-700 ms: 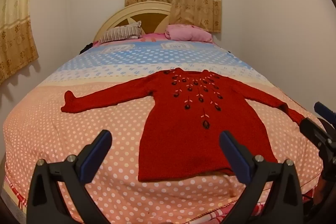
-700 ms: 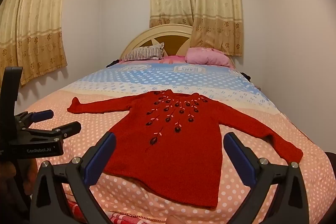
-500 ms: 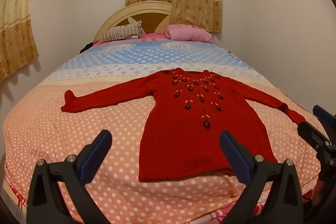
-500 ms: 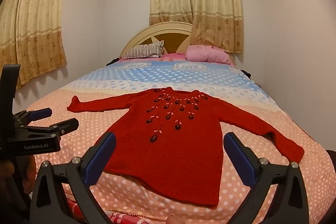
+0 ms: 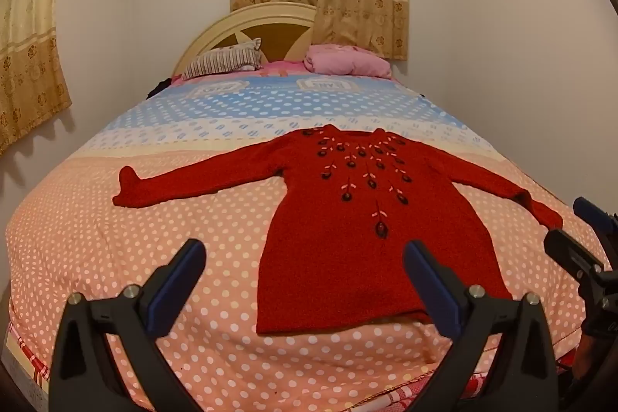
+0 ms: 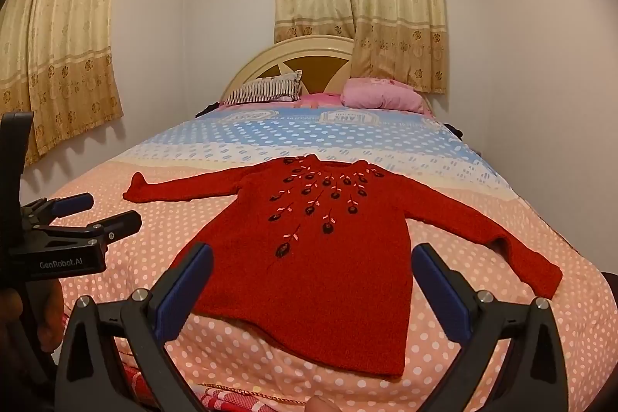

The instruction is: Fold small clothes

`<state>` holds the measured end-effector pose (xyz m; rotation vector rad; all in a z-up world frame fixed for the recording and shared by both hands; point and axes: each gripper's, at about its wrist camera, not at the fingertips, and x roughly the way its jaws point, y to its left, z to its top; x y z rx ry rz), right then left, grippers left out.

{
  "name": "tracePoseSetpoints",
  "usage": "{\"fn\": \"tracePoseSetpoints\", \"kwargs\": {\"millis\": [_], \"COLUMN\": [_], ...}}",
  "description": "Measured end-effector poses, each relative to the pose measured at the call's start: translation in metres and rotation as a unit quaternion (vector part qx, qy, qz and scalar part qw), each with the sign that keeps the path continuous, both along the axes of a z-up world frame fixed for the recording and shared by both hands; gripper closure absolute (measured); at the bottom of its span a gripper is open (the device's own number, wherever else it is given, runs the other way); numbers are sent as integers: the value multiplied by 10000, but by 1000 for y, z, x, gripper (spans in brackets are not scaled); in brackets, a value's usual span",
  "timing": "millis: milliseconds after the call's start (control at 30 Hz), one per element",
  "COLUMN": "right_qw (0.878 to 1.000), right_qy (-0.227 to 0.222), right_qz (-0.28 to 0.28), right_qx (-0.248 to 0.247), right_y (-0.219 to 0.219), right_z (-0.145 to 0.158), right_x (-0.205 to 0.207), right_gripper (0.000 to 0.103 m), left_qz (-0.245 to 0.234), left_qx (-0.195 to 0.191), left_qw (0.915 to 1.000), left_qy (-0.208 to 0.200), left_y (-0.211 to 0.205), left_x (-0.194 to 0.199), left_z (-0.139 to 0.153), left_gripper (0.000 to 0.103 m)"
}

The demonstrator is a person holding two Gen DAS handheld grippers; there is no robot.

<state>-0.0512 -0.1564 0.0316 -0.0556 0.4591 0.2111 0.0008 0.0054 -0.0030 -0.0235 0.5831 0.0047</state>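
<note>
A small red knitted sweater [image 5: 347,242] [image 6: 309,277] with dark embroidered flowers on the chest lies flat on the bed, both sleeves spread out sideways, hem toward me. My left gripper [image 5: 301,257] hovers open above the bed's near edge, in front of the hem's left part, with nothing between its fingers. My right gripper [image 6: 313,257] is open too, held above the hem and apart from the cloth. Each gripper shows at the edge of the other's view: the right gripper [image 5: 579,230], the left gripper [image 6: 96,211].
The bed [image 5: 96,238] has a dotted peach and blue cover. A striped pillow [image 5: 224,60] and a pink pillow [image 5: 347,60] lie by the headboard [image 6: 309,53]. Curtains hang behind and at the left. A wall runs close along the bed's right side.
Both grippers stay open and nearly still. The right wrist view has crept slightly forward and tipped down a little, so the sweater sits lower and larger in it.
</note>
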Motion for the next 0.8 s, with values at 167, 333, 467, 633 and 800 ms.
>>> {"fn": "tracePoseSetpoints", "kwargs": {"millis": [167, 333, 467, 633, 800], "right_qw": [10000, 10000, 10000, 10000, 10000], "right_qy": [17, 26, 36, 48, 49], "right_qz": [-2, 5, 5, 9, 7], "right_qx": [-1, 1, 1, -4, -3], "right_y": [0, 0, -1, 0, 0], "right_z": [-2, -1, 0, 0, -2], "right_x": [0, 1, 2, 2, 1], "right_gripper": [1, 1, 1, 1, 1], "left_qz": [5, 23, 27, 29, 22], "left_qx": [-1, -2, -5, -9, -16], "left_qw": [10000, 10000, 10000, 10000, 10000], "left_qy": [-5, -10, -8, -4, -4], "left_y": [0, 2, 2, 3, 4], "left_x": [1, 1, 1, 2, 2], "left_z": [1, 0, 0, -1, -1], "left_gripper": [0, 0, 0, 0, 0]}}
